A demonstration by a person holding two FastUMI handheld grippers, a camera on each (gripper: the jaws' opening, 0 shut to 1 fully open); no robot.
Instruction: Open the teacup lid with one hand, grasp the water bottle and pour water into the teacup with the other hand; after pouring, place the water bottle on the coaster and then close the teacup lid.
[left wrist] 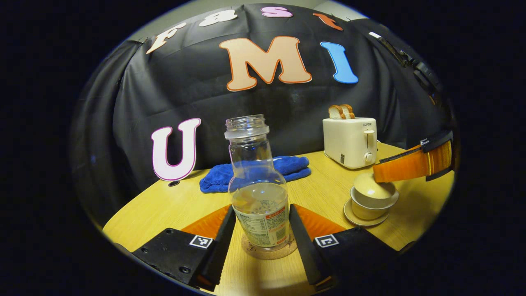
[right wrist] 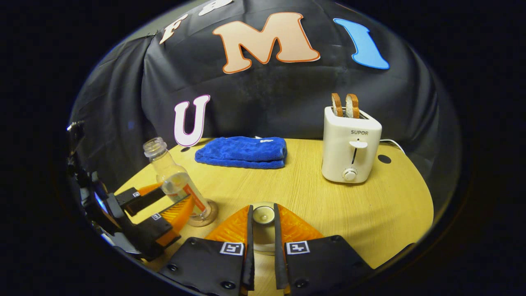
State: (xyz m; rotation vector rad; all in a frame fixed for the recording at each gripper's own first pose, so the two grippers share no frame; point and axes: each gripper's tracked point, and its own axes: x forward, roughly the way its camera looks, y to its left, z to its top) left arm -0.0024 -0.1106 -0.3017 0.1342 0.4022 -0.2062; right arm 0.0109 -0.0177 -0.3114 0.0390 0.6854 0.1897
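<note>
on the near table the left gripper (left wrist: 263,230) straddles the water bottle (left wrist: 258,193) on its coaster (left wrist: 269,251), jaws apart, while the right gripper (right wrist: 263,230) pinches the teacup lid (right wrist: 263,214), best lowered squarely.

A round wooden worktop (right wrist: 328,205) carries a folded blue towel (right wrist: 242,152) at the back near the wall and a white toaster (right wrist: 350,150) to one side. Nearer the front lie a cork coaster (left wrist: 269,250) under the water bottle (left wrist: 257,193) and the teacup's saucer (left wrist: 363,220).
</note>
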